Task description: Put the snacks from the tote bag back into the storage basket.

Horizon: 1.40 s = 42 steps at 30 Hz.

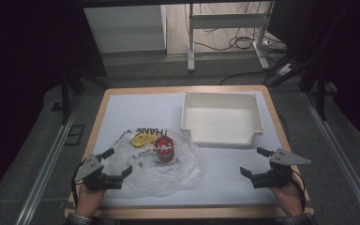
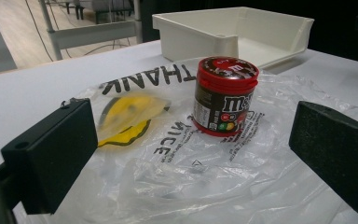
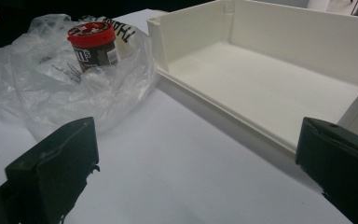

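Note:
A small dark candy jar with a red lid (image 1: 165,149) (image 2: 224,95) (image 3: 94,45) stands upright on a crumpled clear plastic bag (image 1: 159,171) (image 2: 177,172) (image 3: 37,88) printed with black letters and a yellow face. My left gripper (image 1: 118,164) (image 2: 196,158) is open at the bag's left edge, its jaws pointing at the jar, nothing between them. My right gripper (image 1: 255,161) (image 3: 196,172) is open over bare table to the right of the bag, in front of the white tray (image 1: 187,112) (image 2: 186,35) (image 3: 158,42).
The white tray is empty and has a low open front side. A white mat (image 1: 136,108) covers the wooden table (image 1: 98,117). Metal rails (image 1: 47,164) run along both sides of the table. Cables and a table frame (image 1: 225,23) lie on the floor beyond.

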### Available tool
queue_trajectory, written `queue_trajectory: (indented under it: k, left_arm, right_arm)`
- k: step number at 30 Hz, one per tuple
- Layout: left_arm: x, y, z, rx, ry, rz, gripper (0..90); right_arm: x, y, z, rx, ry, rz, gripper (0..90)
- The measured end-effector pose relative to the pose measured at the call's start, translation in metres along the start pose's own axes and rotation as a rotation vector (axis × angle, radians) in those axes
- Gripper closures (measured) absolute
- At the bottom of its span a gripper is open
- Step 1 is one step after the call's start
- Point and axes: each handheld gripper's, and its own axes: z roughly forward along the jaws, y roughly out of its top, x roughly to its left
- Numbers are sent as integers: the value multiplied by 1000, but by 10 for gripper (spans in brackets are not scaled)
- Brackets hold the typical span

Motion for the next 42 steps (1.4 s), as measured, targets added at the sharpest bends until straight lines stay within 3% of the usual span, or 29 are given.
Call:
queue_trajectory:
  k: [7, 21, 42]
  left_arm:
    - [0, 0, 0, 4, -1, 3, 9]
    - [0, 0, 1, 7, 0, 3, 9]
    - [-1, 0, 0, 4, 6, 7, 9]
  right_arm:
    - [0, 1, 5, 28, -14, 0, 0]
    - [5, 6, 15, 61, 23, -7, 0]
    - [14, 15, 24, 50, 36, -18, 0]
